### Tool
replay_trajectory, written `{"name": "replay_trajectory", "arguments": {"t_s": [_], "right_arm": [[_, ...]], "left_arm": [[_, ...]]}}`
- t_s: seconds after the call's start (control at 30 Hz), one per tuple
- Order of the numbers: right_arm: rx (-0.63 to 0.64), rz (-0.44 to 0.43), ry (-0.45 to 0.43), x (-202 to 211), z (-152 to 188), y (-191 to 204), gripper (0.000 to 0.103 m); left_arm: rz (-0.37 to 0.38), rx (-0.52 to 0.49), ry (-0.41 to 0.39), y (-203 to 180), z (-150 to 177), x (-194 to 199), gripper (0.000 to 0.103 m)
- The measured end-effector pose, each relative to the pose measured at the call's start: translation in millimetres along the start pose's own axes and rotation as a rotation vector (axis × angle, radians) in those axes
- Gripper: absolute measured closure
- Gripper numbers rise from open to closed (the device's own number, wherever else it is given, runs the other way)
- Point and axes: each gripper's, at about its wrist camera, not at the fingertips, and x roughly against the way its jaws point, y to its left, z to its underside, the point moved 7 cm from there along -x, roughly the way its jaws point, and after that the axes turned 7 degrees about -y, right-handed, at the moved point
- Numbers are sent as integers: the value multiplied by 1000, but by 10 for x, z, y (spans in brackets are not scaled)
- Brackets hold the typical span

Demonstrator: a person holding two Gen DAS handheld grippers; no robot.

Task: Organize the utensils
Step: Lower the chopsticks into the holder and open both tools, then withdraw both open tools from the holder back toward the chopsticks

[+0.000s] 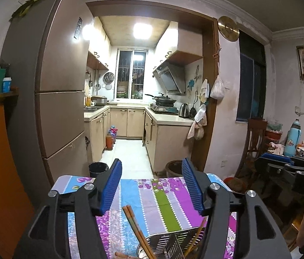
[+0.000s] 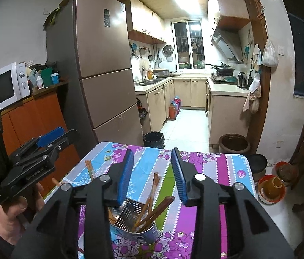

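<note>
Left wrist view: the left tongs (image 1: 152, 185) stand wide and empty above the perforated steel utensil holder (image 1: 162, 246); brown wooden chopsticks (image 1: 135, 226) lean inside.

Right wrist view: the right tongs (image 2: 153, 172) stand part open, empty, over the holder on the floral-clothed desk (image 2: 216, 164). Align each remaining stick upright before lowering it.

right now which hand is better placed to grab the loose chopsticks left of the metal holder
Left. The loose chopsticks lie on the tablecloth on the left tongs' side, and those stand open with nothing between them. The right tongs hang over the utensil holder, further from them.
</note>
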Motion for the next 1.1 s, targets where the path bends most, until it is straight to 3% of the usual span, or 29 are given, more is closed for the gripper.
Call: {"name": "replay_trajectory", "arguments": {"t_s": [0.23,0.4,0.5,0.67,0.77,0.93,1.1], "right_arm": [[2,5,-25,265,8,-40,57],[17,-17,-57,763,145,6,37],[16,-31,-75,1141,362,37,28],[30,-42,-69,1698,888,125,27],[32,-48,-100,2090,1272,194,27],[76,-13,-121,2496,2007,274,27],[40,30,-77,2619,2808,229,63]], "left_arm": [[-7,-7,-6,-38,-38,240,36],[18,-17,-37,-143,106,781,27],[34,-42,-54,-236,294,1188,23],[73,-60,-43,-429,750,1841,19],[94,-49,-34,-553,1057,2169,19],[107,-89,0,-864,1839,2649,19],[133,-77,80,-1101,2562,2846,19]]}}
